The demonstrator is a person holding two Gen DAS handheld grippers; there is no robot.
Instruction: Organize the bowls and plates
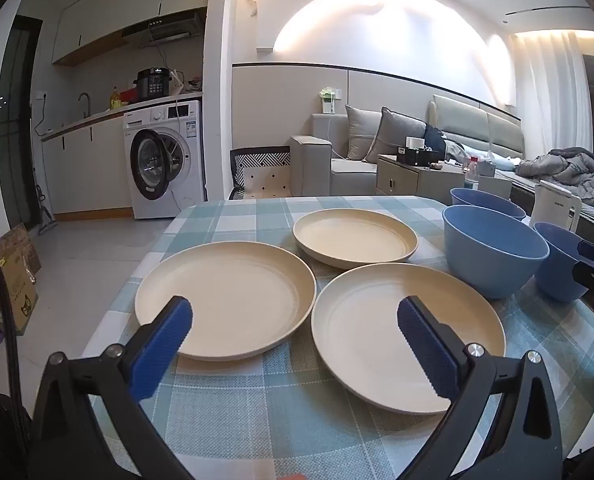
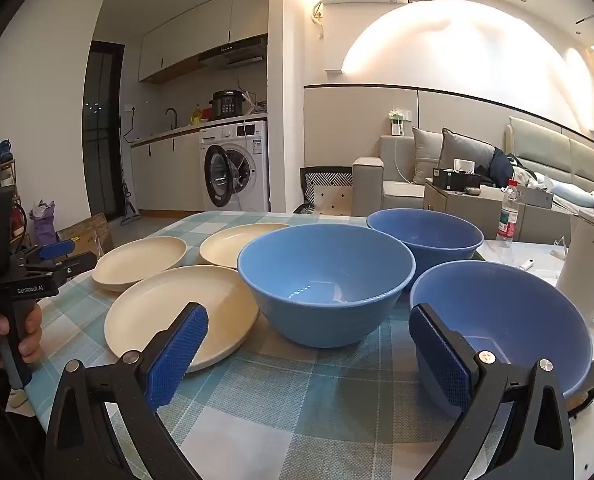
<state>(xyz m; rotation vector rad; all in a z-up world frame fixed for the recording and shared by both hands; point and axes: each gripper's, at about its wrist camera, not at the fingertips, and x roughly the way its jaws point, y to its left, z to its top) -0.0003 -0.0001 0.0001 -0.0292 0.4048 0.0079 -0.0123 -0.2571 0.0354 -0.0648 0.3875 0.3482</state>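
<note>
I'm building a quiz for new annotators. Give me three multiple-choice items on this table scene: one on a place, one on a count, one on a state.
1. Where do the blue bowls stand relative to the cream plates, seen from the right wrist view?
A. to the right of them
B. stacked on them
C. to the left of them

2. How many cream plates lie on the checked tablecloth?
A. two
B. three
C. five

3. What is the state of the right tool?
A. shut on a bowl
B. shut on a plate
C. open, holding nothing

Answers:
1. A: the blue bowls sit right of the cream plates.
2. B: three plates lie separately on the checked tablecloth.
3. C: the right tool has its blue pads wide apart, with only cloth between them.
</note>
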